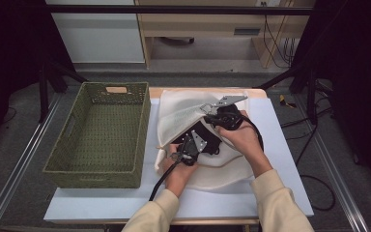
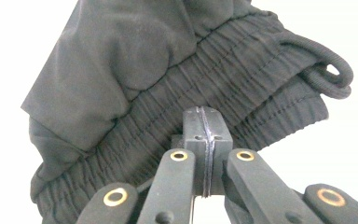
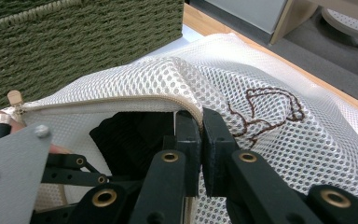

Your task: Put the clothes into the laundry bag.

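Black fabric, a gathered garment (image 2: 168,79) with an elastic waistband and a looped drawcord, bunched just ahead of the left hand-held gripper (image 2: 207,140); jaws clenched tight on the waistband's edge, pads pressed together with a thin fold between them; seen from above, same left hand-held gripper (image 1: 193,142) poking into the mouth of a white mesh bag (image 1: 183,113), garment (image 1: 207,137) half inside it, just under and between both hands. White netting with a brown stitched outline, the mesh bag (image 3: 270,121), draped ahead of and to the right of the right hand-held gripper (image 3: 201,126); jaws clamped on the zip-lined rim of the bag's opening, lifting it; dark garment (image 3: 130,135) visible through the opening just left of those jaws; right hand-held gripper (image 1: 222,113) held slightly beyond the left one in the high view. Green woven basket (image 1: 104,133) well off to the left of both, standing on the pale surface (image 1: 280,145), apart from the bag.
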A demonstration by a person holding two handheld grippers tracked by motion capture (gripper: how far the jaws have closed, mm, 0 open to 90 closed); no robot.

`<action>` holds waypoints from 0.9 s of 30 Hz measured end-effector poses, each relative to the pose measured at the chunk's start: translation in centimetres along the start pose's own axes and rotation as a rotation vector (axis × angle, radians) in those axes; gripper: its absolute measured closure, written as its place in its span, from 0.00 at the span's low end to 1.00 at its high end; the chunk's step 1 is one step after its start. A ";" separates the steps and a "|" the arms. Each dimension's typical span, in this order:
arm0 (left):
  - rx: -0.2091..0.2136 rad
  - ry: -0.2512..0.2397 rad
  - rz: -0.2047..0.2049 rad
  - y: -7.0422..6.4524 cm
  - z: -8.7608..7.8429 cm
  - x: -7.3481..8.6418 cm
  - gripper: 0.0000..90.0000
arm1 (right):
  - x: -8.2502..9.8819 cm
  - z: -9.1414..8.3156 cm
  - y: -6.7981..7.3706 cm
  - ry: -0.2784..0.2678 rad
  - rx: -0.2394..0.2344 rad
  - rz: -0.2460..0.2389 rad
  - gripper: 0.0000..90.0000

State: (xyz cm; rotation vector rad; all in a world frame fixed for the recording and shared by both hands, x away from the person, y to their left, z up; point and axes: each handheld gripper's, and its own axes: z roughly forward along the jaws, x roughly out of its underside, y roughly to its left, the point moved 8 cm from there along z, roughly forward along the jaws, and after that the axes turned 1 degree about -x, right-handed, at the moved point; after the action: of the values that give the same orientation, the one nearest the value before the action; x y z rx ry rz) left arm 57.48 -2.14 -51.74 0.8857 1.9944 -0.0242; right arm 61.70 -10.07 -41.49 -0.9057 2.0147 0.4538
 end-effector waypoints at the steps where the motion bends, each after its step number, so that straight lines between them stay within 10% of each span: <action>1: 0.000 -0.004 0.002 -0.1 -0.1 -0.1 1.00 | 0.0 0.0 0.0 0.000 0.000 0.002 0.97; 27: 0.064 -0.083 0.016 -0.9 -4.3 -0.7 1.00 | 0.1 -0.5 0.4 0.002 0.010 -0.019 0.97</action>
State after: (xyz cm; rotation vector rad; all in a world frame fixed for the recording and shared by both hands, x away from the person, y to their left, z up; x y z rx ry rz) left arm 53.99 -1.75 -49.07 0.9267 1.9182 -0.1144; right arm 61.11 -10.15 -41.28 -0.9181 2.0070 0.4321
